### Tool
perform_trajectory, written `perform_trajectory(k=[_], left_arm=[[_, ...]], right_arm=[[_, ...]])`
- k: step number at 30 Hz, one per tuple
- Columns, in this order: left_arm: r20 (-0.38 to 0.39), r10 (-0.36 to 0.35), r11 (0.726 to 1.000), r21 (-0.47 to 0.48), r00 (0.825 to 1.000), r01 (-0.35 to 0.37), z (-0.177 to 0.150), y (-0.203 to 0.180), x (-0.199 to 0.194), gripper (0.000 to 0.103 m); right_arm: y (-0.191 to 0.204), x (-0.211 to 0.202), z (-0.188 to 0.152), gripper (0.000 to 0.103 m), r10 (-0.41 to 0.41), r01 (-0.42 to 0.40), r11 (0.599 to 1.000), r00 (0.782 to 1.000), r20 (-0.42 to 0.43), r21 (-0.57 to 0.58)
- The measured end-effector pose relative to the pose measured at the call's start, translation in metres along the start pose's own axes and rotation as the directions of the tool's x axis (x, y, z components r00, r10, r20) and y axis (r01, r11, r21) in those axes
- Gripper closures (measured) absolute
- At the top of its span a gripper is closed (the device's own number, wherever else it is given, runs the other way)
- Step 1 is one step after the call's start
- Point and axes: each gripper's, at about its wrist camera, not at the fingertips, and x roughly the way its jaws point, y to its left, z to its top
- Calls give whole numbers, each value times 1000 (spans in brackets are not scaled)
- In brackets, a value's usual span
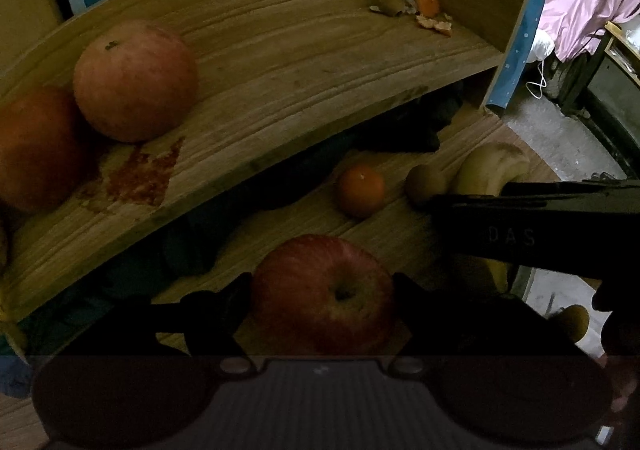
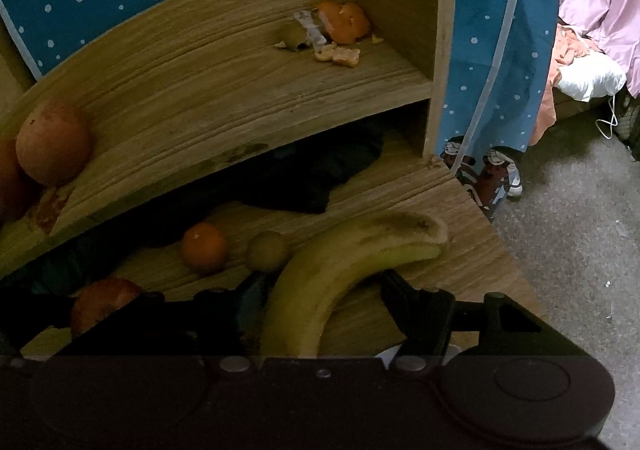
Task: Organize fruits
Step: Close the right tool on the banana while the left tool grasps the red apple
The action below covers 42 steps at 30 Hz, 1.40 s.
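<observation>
Left wrist view
Left gripper (image 1: 324, 294): clamped on an apple (image 1: 324, 292), one finger at each flank, just above the desk (image 1: 400, 234).
Apple attitude: stem hollow faces the camera; no long axis to speak of.
Shelf (image 1: 280, 61): two apples (image 1: 136, 79) at its left end, touching; peel scraps (image 1: 420, 5) at its right end.
Desk front: mandarin (image 1: 360, 189) and kiwi (image 1: 424, 183) near each other, not yet shelved.
Right gripper: its dark body crosses the right side of this view.

Right wrist view
Right gripper (image 2: 320, 298): fingers either side of the banana (image 2: 340, 270); contact looks likely, so judged clamped on it.
Banana place: on or just over the desk near its right edge; which, I cannot tell.
Banana axis: long axis runs from the gripper up and right, curved, tip toward the desk's right corner.

Progress
Done: two apples sit on the shelf.
Left: held apple, banana, mandarin and kiwi, by my judgement; under halfway.
</observation>
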Motion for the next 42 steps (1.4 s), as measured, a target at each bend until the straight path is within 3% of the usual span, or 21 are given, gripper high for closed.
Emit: perform_trajectory(k=[4, 13, 21, 27, 42], left_arm=[[2, 0, 1000, 5, 1000, 0, 0, 0, 2, 26], [13, -8, 1000, 8, 1000, 8, -4, 3, -1, 26], [-7, 12, 1000, -17, 1000, -12, -10, 15, -7, 26], [-21, 24, 999, -35, 999, -25, -15, 25, -13, 26], [-30, 11, 992, -122, 999, -14, -46, 52, -40, 26]], right_arm=[[1, 2, -2, 38, -1, 2, 1000, 1000, 19, -24], [1, -2, -9, 55, 15, -15, 1000, 999, 48, -12], [4, -3, -10, 60, 31, -31, 999, 998, 50, 8], [5, -6, -15, 67, 92, -95, 994, 994, 54, 55], [16, -23, -39, 69, 205, -210, 972, 977, 54, 107]])
